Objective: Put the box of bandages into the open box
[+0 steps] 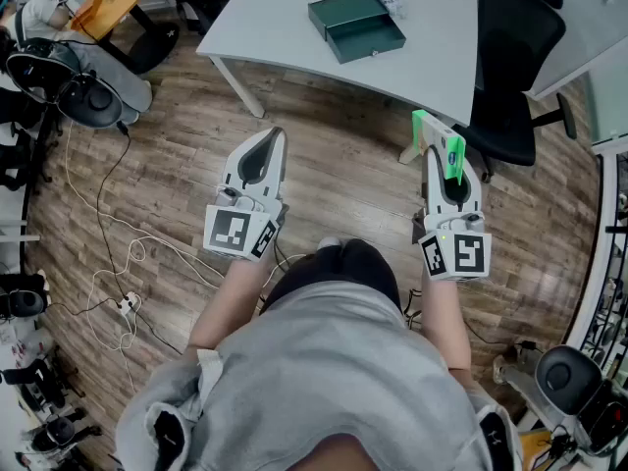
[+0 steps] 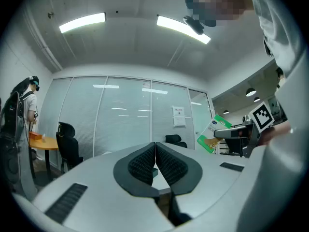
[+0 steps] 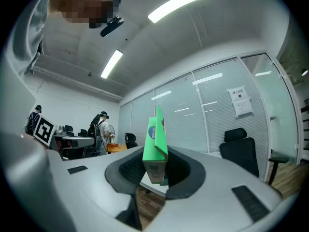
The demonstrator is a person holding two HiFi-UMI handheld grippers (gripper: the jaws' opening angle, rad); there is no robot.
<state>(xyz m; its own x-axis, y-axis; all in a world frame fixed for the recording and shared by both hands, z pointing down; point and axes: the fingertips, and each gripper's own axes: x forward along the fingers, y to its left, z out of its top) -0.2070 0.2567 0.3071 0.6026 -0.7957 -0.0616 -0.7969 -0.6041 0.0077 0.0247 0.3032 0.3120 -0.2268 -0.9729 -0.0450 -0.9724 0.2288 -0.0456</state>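
Note:
The green box of bandages (image 1: 441, 146) sticks out of my right gripper (image 1: 444, 161), whose jaws are shut on it; in the right gripper view the box (image 3: 155, 146) stands upright between the pads. It also shows far right in the left gripper view as the green box (image 2: 213, 133). The open dark green box (image 1: 356, 25) lies on the white table (image 1: 285, 18) ahead, well beyond both grippers. My left gripper (image 1: 267, 146) hangs over the wooden floor with its jaws shut and nothing in them; its pads (image 2: 145, 163) meet.
A black office chair (image 1: 512, 62) stands right of the table, close to my right gripper. White cables (image 1: 118, 263) trail across the floor at left. Equipment and bags (image 1: 69, 77) crowd the left edge. A person with a headset (image 2: 21, 115) stands far off.

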